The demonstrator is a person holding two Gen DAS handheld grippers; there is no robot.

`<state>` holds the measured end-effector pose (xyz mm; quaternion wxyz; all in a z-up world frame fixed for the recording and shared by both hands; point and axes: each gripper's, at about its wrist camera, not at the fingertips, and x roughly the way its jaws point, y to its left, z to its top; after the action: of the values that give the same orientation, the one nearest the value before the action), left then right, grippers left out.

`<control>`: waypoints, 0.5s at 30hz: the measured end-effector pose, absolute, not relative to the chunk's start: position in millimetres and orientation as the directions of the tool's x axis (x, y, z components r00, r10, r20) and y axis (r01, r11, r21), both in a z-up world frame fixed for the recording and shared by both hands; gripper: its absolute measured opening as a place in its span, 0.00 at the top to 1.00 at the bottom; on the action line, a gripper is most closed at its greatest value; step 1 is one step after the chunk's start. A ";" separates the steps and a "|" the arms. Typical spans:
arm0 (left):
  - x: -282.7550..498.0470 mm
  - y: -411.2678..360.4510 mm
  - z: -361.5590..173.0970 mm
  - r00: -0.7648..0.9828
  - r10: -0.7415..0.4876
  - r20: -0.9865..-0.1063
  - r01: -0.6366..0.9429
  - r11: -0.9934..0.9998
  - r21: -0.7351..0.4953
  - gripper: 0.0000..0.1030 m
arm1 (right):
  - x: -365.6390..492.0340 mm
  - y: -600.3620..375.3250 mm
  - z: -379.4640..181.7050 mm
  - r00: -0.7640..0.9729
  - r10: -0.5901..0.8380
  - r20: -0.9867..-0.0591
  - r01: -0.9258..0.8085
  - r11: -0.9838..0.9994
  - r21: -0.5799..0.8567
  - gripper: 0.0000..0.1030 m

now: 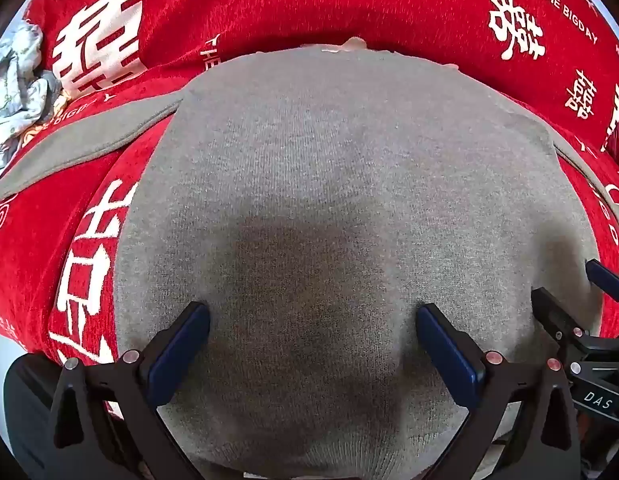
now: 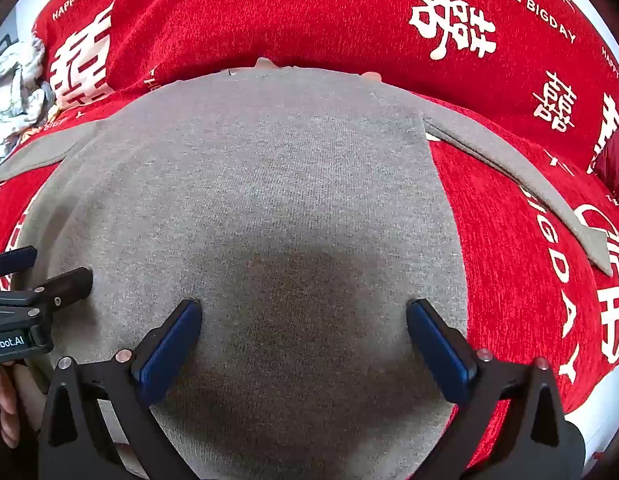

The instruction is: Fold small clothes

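Both claws — left [image 1: 313, 316] and right [image 2: 303, 312] — hang spread wide, empty, side by side over the flat grey top [image 1: 349, 160], sleeves outstretched.

Open room over the flat grey garment, with crowding only at the far left and between the two tools

The grey knitted small top [image 1: 349, 184] lies spread flat on the red chenille cover with white printed characters [image 1: 349, 8], and nothing stands on its body, so the way forward over it is free; its two sleeves [image 2: 521, 176] stretch out sideways, flat on the cover. The left gripper [image 1: 313, 316] and the right gripper [image 2: 303, 312] both gape wide with only bare knit between the fingers. They sit close side by side, each blocking the other's inward sideways path. A crumpled heap of pale printed clothes [image 1: 17, 92] takes up the far left edge.
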<state>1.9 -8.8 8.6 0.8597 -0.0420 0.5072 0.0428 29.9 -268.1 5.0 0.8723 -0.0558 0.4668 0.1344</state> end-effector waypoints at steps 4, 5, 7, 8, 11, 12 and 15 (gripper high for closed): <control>0.7 -10.2 9.4 0.487 0.038 -0.872 -0.118 0.993 -0.023 0.00 | 29.5 -267.7 5.3 0.529 0.180 -0.829 -0.286 0.958 0.025 0.00; 0.3 -10.2 9.7 0.489 0.038 -0.872 -0.121 0.992 -0.024 0.00 | 29.6 -267.7 5.4 0.529 0.180 -0.829 -0.287 0.958 0.026 0.00; 0.2 -10.4 9.7 0.495 0.043 -0.868 -0.132 0.991 -0.027 0.00 | 29.5 -267.4 5.6 0.530 0.179 -0.829 -0.287 0.958 0.024 0.00; 0.0 -11.5 9.2 0.498 0.048 -0.866 -0.134 0.991 -0.022 0.00 | 29.5 -267.6 5.5 0.530 0.180 -0.829 -0.287 0.958 0.025 0.00; 0.5 -12.3 9.8 0.499 0.051 -0.865 -0.131 0.991 -0.017 0.00 | 27.8 -266.3 0.6 0.529 0.180 -0.829 -0.287 0.958 0.024 0.00; 0.9 -11.9 10.1 0.497 0.049 -0.866 -0.128 0.992 -0.017 0.00 | 27.2 -265.7 -0.9 0.530 0.178 -0.829 -0.287 0.958 0.022 0.00; 0.5 -9.1 11.3 0.501 0.026 -0.865 -0.104 0.994 -0.030 0.00 | 27.2 -263.6 0.2 0.530 0.166 -0.832 -0.287 0.958 0.008 0.00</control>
<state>0.5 -9.1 11.3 0.8655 -0.0387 0.4980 0.0376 27.2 -263.6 0.2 0.8721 -0.0648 0.4672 0.1300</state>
